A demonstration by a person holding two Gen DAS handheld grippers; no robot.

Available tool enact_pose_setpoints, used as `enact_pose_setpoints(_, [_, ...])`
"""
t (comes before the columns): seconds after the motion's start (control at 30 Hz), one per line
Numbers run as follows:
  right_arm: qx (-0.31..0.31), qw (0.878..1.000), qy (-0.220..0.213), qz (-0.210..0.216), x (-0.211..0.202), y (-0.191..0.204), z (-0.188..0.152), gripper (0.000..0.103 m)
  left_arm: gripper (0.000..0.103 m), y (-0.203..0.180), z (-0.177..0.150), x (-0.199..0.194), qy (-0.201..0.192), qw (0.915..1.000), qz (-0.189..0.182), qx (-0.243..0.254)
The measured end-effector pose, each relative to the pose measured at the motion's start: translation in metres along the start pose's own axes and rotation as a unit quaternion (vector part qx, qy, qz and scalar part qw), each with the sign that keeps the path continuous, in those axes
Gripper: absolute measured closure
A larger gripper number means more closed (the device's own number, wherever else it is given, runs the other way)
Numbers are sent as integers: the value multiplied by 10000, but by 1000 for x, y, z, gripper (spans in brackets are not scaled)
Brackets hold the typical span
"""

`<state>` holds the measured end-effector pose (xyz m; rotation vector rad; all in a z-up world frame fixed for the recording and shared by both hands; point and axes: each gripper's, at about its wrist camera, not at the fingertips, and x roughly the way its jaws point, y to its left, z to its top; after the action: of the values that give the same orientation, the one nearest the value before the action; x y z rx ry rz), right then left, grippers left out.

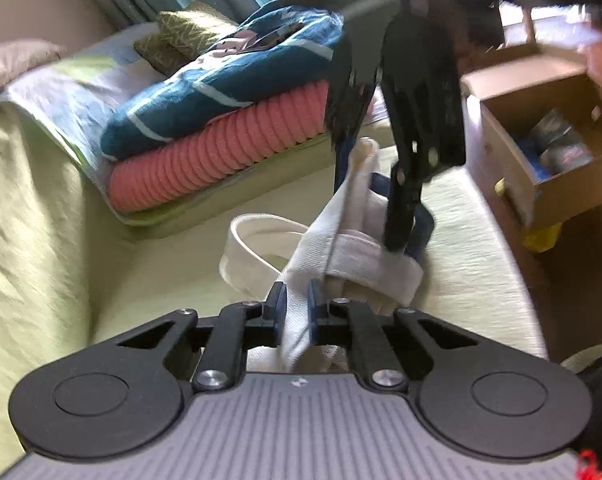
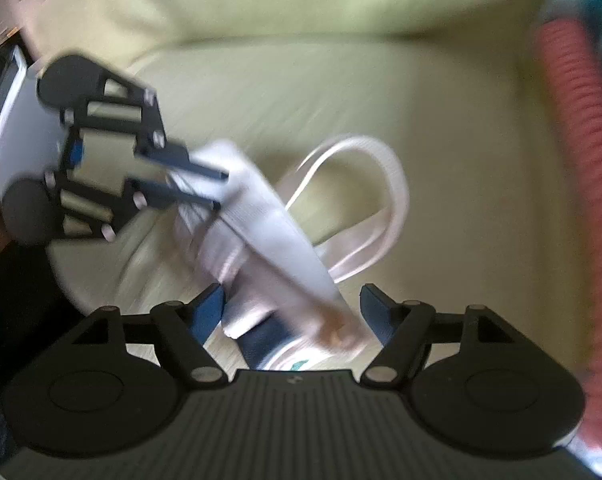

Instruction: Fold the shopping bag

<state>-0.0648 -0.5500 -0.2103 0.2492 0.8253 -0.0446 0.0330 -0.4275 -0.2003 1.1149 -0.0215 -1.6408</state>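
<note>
A pale green quilted bed cover (image 1: 101, 280) carries everything; a stack of folded blankets, blue over coral ribbed (image 1: 221, 136), lies well aside, leaving room to work. The white canvas shopping bag (image 1: 341, 248) is bunched into a narrow bundle above the bed, its handle loops (image 2: 365, 200) trailing free. The left tool (image 1: 297, 304) is clamped on one end, probably to anchor it, while the right tool (image 2: 293, 312) stands apart around the other end.

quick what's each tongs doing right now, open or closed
Left tongs: closed on the white canvas shopping bag.
Right tongs: open around the bag.
</note>
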Motion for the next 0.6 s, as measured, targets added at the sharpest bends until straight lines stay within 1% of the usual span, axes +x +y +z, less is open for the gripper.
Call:
enact_pose_setpoints(0.03, [44,9994,-246,-240,-9,4,-3,33,103,0,3,6,42,10000,-6,41])
enact_pose_setpoints(0.07, [58,9975,-477,-521,-17,9,-5,36,103,0,4,11,74,9999,14,87])
enact_pose_setpoints(0.13, [5,9899,-970,-1036,-31,24,-13,47,103,0,5,21,103,9998,79,133])
enact_pose_setpoints(0.17, [-14,9849,-1172,-1271,-35,33,-18,57,103,2,5,24,98,9999,80,82])
enact_pose_setpoints(0.2, [-11,9799,-1361,-1457,-37,42,-23,64,103,4,4,27,91,9999,75,37])
enact_pose_setpoints(0.27, [97,9725,-1667,-1623,-34,58,-32,71,103,5,3,32,80,9999,84,14])
enact_pose_setpoints(0.33, [311,9696,-1798,-1631,-23,65,-39,71,103,6,3,38,92,9999,108,25])
enact_pose_setpoints(0.37, [404,9704,-1749,-1616,-15,65,-42,72,103,5,3,40,106,9999,123,48])
enact_pose_setpoints(0.4, [478,9700,-1737,-1632,-8,66,-45,71,103,5,4,43,132,9998,130,85])
enact_pose_setpoints(0.5, [592,9634,-1881,-1816,3,68,-56,70,103,4,5,51,194,9995,142,208])
enact_pose_setpoints(0.6, [613,9621,-1898,-1857,6,66,-57,70,103,4,4,55,200,9995,141,205])
